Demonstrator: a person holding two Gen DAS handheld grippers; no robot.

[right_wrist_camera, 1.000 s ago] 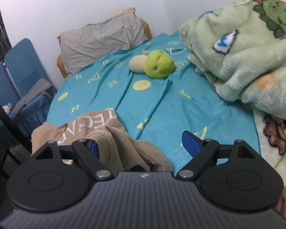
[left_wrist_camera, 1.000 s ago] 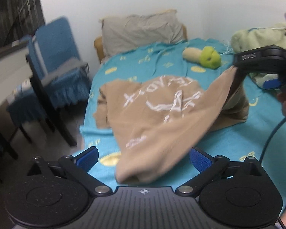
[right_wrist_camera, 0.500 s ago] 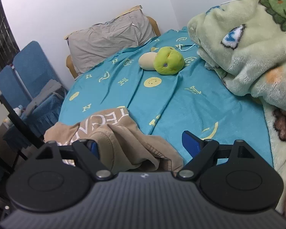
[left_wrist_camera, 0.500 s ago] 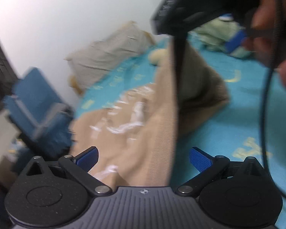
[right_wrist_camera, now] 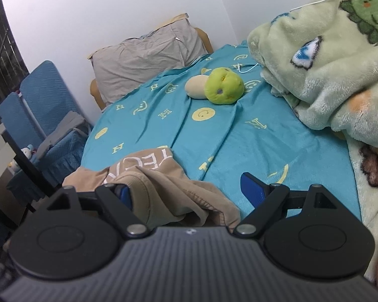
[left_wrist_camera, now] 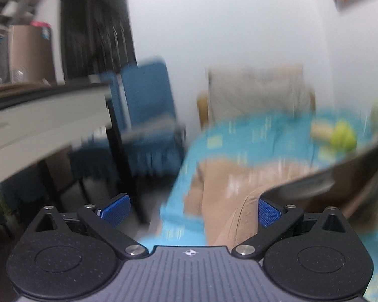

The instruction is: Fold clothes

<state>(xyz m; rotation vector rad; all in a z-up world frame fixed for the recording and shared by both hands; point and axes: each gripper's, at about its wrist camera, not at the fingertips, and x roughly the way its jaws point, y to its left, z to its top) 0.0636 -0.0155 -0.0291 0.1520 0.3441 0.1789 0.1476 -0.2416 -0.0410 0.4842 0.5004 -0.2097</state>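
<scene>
A tan garment with white lettering point(right_wrist_camera: 148, 168) lies bunched on the teal bed sheet point(right_wrist_camera: 252, 138). Its near folds drape over the left finger of my right gripper point(right_wrist_camera: 187, 191), whose jaws stand wide apart, so it is open. The left wrist view is blurred by motion. There the garment point(left_wrist_camera: 239, 193) shows at lower right, beside the right blue pad of my left gripper point(left_wrist_camera: 192, 211). That gripper is open with nothing between its pads. A dark blurred shape, the other gripper point(left_wrist_camera: 340, 178), hangs over the garment.
A grey pillow point(right_wrist_camera: 148, 50) leans at the bed's head. A green plush toy point(right_wrist_camera: 224, 85) lies mid-bed and a pale green fleece blanket point(right_wrist_camera: 327, 63) is heaped at the right. Blue chairs point(right_wrist_camera: 45, 105) and a desk point(left_wrist_camera: 37, 123) stand left of the bed.
The left wrist view has swung fast to the left, toward the chairs and desk, and blurred. The right gripper has shifted only a little, with the garment still draped over its left finger.
</scene>
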